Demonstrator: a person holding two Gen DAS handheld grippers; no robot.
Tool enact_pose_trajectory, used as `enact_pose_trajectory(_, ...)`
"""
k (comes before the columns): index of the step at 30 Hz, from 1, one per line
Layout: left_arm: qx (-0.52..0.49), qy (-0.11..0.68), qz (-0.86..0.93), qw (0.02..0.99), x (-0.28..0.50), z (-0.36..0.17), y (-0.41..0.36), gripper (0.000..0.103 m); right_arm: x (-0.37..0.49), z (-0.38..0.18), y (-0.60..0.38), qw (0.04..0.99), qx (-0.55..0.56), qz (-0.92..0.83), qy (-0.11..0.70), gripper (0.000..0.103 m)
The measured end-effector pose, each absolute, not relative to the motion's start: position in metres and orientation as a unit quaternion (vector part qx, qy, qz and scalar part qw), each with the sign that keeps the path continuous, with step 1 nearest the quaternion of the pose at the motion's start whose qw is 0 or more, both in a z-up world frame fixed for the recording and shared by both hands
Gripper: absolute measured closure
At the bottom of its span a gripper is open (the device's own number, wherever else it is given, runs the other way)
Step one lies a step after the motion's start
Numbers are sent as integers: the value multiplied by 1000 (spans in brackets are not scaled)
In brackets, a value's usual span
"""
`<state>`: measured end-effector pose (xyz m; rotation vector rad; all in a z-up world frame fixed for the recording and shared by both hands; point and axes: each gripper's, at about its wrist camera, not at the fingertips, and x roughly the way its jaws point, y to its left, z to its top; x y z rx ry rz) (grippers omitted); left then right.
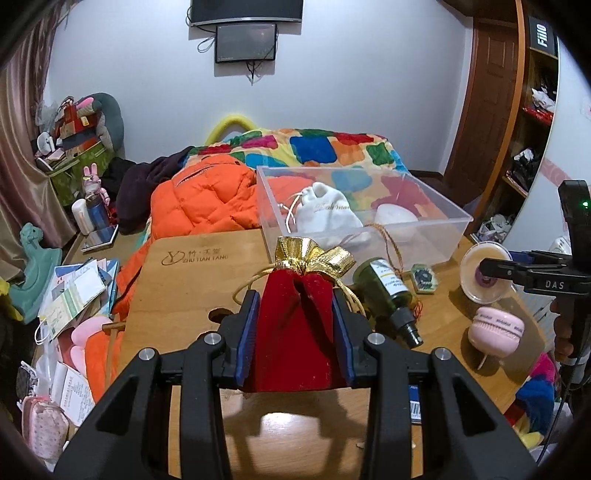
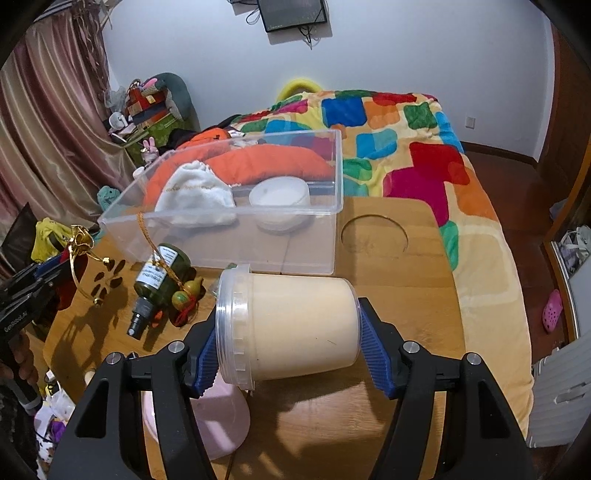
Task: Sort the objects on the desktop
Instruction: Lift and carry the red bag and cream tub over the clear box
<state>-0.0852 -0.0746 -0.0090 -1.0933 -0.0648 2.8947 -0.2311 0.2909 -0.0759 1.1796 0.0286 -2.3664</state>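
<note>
In the left wrist view, the left gripper (image 1: 300,332) is closed on a red velvet pouch (image 1: 295,332), held above the wooden desk (image 1: 192,280) short of the clear plastic bin (image 1: 436,225). The dangling gold cord could be snagged on the green bottle (image 1: 386,291).

In the right wrist view, the right gripper (image 2: 288,354) is clamped across a cream-filled tub (image 2: 291,328), held sideways near the bin (image 2: 221,236). The smooth tub could slip out if the grip is eased.

The wooden surface (image 1: 192,291) carries a burnt-in logo reading "ZHU TIAN TANG". A black box (image 1: 542,33) on the shelf says "FiiO". The right gripper (image 1: 484,271) shows "DAS" in white. The white pouch (image 1: 327,214) bears gold script, too faint to read, perhaps a brand name.
</note>
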Motion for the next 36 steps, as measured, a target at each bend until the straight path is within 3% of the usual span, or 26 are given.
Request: enact_pose_trajectory(36, -302, -7, 952, 44, -115, 49, -60, 66, -231, -1, 279, 273, 365, -889, 34, 41)
